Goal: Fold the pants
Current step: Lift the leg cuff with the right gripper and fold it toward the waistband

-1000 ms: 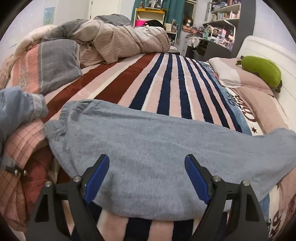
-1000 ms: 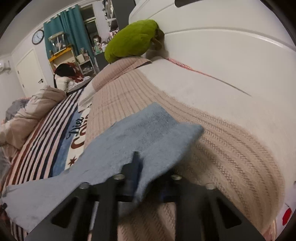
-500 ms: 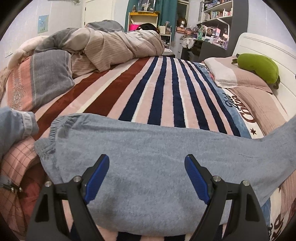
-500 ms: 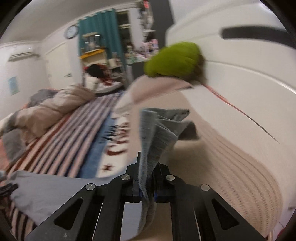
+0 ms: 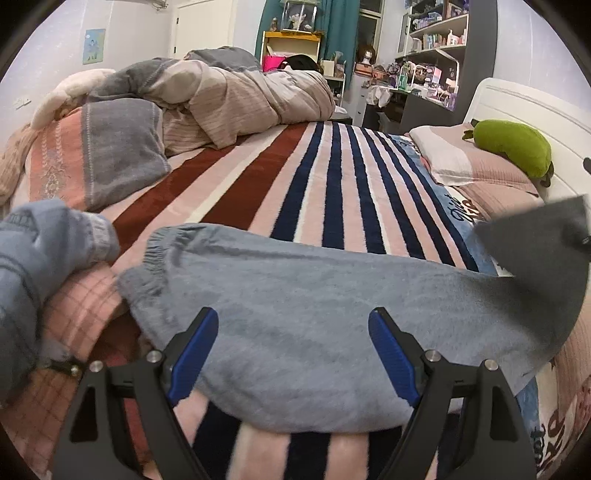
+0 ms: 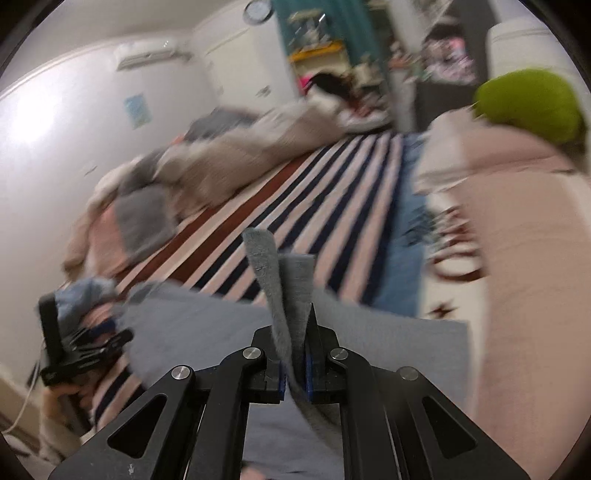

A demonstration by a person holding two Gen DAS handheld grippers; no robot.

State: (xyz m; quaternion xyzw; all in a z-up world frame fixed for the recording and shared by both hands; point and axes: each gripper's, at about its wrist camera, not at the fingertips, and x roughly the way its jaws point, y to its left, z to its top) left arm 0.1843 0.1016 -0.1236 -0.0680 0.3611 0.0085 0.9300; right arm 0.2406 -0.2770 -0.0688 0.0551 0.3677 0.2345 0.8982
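A big bed fills the room, and a striped blanket point(image 5: 325, 192) in pink, dark blue, red and white covers it. At the far side lies a heap of bedding point(image 5: 236, 99) in beige and grey. A green soft toy point(image 5: 511, 147) rests on a pink pillow point(image 5: 476, 173) next to the white headboard point(image 5: 535, 110). Behind the bed there are teal curtains point(image 5: 340, 29), a yellow shelf point(image 5: 291, 44) and tall shelves point(image 5: 436, 40) full of small things. A round clock point(image 6: 257, 10) hangs high on the wall. The left gripper point(image 5: 293, 350) points down at the bed, and its two blue fingers point(image 5: 194, 354) stand wide apart with nothing pinched between them. They hang just over the near edge of the pants point(image 5: 314, 314). The right gripper point(image 6: 293, 373) is squeezed tight on one end of the pants and lifts that end up off the bed. The pinched cloth sticks up between the fingers in a folded strip. The right wrist view is blurry. The pants are soft and grey-blue. They lie flat across the near part of the blanket, with the bunched stretchy waistband point(image 5: 155, 254) at the left end. The right end rises into the air. More blue cloth point(image 5: 44, 251) sits at the left edge on a pink checked cover point(image 5: 74, 321).
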